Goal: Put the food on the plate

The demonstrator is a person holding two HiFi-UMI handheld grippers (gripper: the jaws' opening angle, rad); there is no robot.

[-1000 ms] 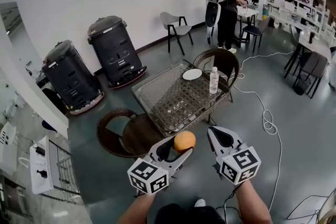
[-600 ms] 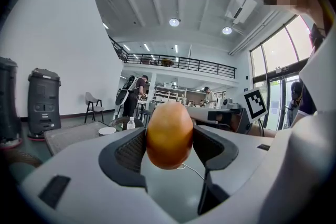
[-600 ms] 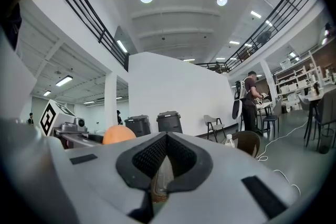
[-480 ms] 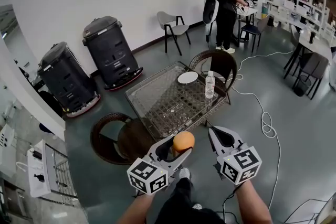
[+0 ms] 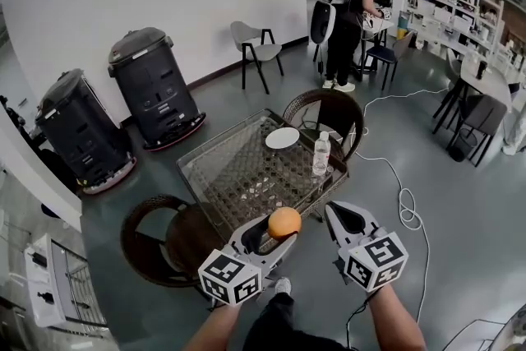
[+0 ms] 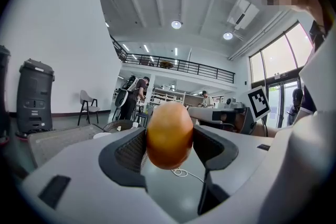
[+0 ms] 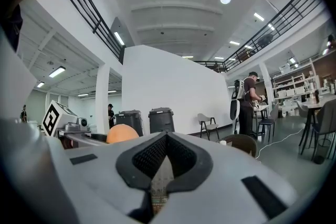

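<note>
An orange (image 5: pixel 284 223) is clamped between the jaws of my left gripper (image 5: pixel 279 228), held in the air short of the glass-topped wicker table (image 5: pixel 246 168). The same orange (image 6: pixel 169 135) fills the middle of the left gripper view, squeezed by both pads. My right gripper (image 5: pixel 343 217) hovers beside it to the right, shut with nothing in it; in the right gripper view its jaws meet (image 7: pixel 166 157) and the orange (image 7: pixel 122 134) shows at the left. A small white plate (image 5: pixel 282 137) lies at the table's far end, beside a clear water bottle (image 5: pixel 320 154).
Wicker chairs stand at the table's far end (image 5: pixel 333 109) and near left (image 5: pixel 168 234). Two black bins (image 5: pixel 152 86) line the white wall. A grey chair (image 5: pixel 251 49) and a standing person (image 5: pixel 345 16) are farther back. A white cable (image 5: pixel 407 201) trails on the floor at right.
The table, plate and bottle have drifted left and nearer in the head view as the person walks toward them. Both grippers keep their pose, the orange still held.
</note>
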